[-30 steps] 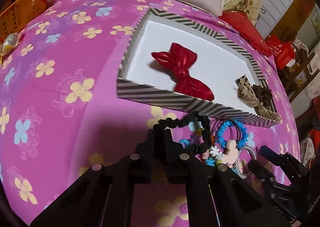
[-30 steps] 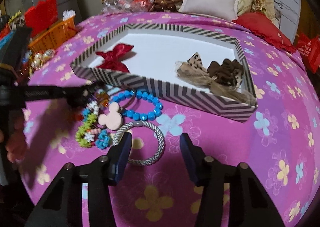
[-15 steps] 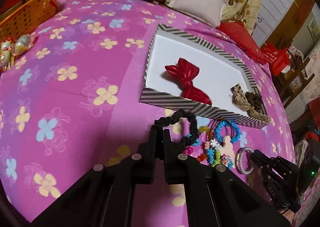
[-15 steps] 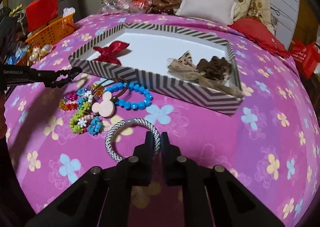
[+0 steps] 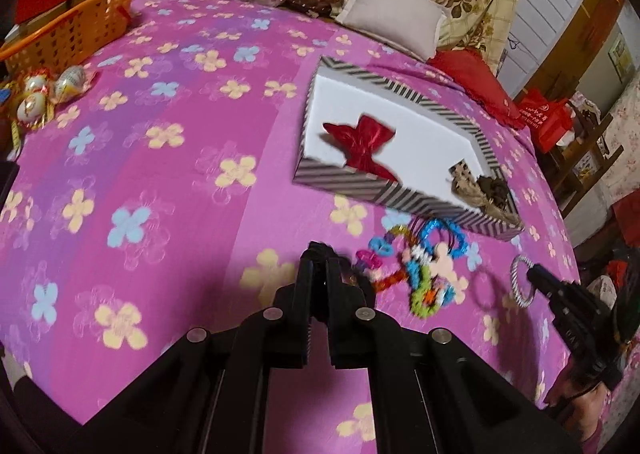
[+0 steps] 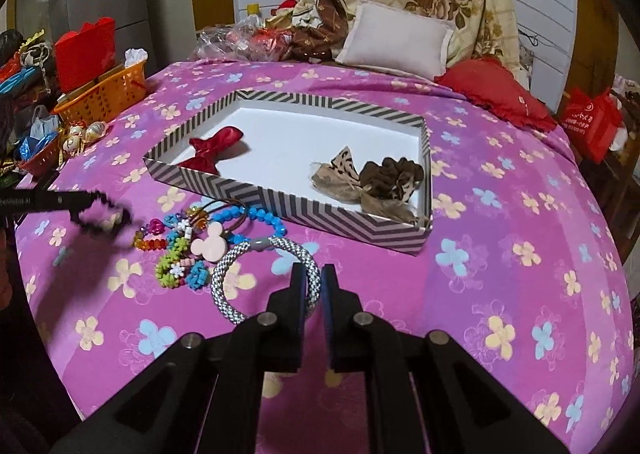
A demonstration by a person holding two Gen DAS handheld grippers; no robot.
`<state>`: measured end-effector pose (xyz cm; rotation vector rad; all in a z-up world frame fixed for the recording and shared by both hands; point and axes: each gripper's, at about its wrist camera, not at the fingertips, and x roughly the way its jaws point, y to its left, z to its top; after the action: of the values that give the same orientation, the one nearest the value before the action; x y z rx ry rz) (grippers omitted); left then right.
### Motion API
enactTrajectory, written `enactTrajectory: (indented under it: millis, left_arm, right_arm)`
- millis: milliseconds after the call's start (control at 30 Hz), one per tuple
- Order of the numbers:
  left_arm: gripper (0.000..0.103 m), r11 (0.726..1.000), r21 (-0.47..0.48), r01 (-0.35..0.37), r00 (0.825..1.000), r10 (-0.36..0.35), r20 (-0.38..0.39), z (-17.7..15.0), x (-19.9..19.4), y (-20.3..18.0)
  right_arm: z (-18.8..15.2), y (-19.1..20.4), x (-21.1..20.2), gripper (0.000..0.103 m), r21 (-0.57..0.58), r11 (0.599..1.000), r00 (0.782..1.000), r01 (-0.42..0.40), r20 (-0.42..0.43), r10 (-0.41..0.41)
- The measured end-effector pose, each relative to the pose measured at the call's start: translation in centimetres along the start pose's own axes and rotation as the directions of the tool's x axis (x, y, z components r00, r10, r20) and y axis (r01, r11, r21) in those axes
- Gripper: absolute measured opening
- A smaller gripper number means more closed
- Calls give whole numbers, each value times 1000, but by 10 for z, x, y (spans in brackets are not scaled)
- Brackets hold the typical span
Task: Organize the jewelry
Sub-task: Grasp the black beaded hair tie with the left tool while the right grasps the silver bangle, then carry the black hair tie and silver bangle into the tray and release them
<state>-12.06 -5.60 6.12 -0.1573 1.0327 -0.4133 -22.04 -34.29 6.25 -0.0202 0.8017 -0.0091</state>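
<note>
Right hand-held gripper: jaws closed together on the near side of a silver-grey woven bracelet, whose ring is clamped between the pads; in the left wrist view the same bracelet hangs from the gripper tips clear of the bedspread, with its shadow on the cloth just beside it. Left hand-held gripper: jaws fully together, pinching a black scrunchie; from the right wrist view the scrunchie dangles from the tips, blurred, above the bedspread to the left of the remaining pile. In the left wrist view only a small dark bit of it shows at the fingertips. Between the two grippers, on the pink flowered bedspread, lies a heap of jewelry: a blue bead bracelet, a pale pink mouse-head charm, and green, orange and blue bead pieces, tangled and touching one another. Just behind the heap sits an open striped box with a white floor. Inside it, a red bow lies at the left end, and a leopard-print bow touching a brown scrunchie at the right end. Farther out: an orange basket at the left bed edge, a white pillow and a red cushion at the far end.
</note>
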Motion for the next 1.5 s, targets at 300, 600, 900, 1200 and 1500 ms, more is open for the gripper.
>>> enactTrajectory:
  millis: [300, 600, 900, 1200, 1500]
  left_arm:
    - [0, 999, -30, -14, 1000, 13, -10, -13, -10, 18]
    - [0, 1000, 4, 9, 999, -9, 43, -1, -36, 8]
    - [0, 999, 44, 4, 994, -9, 106, 24, -58, -4]
    - [0, 998, 61, 2, 987, -12, 161, 50, -66, -17]
    - [0, 996, 91, 6, 985, -21, 170, 71, -51, -37]
  right_arm:
    - [4, 9, -5, 8, -11, 1000, 1000, -15, 15, 15]
    - [13, 16, -12, 8, -27, 999, 999, -19, 33, 20]
    - [28, 15, -16, 8, -31, 999, 998, -16, 60, 18]
    - [43, 13, -15, 8, -33, 999, 997, -15, 74, 18]
    - [56, 11, -5, 8, -42, 999, 997, -9, 72, 12]
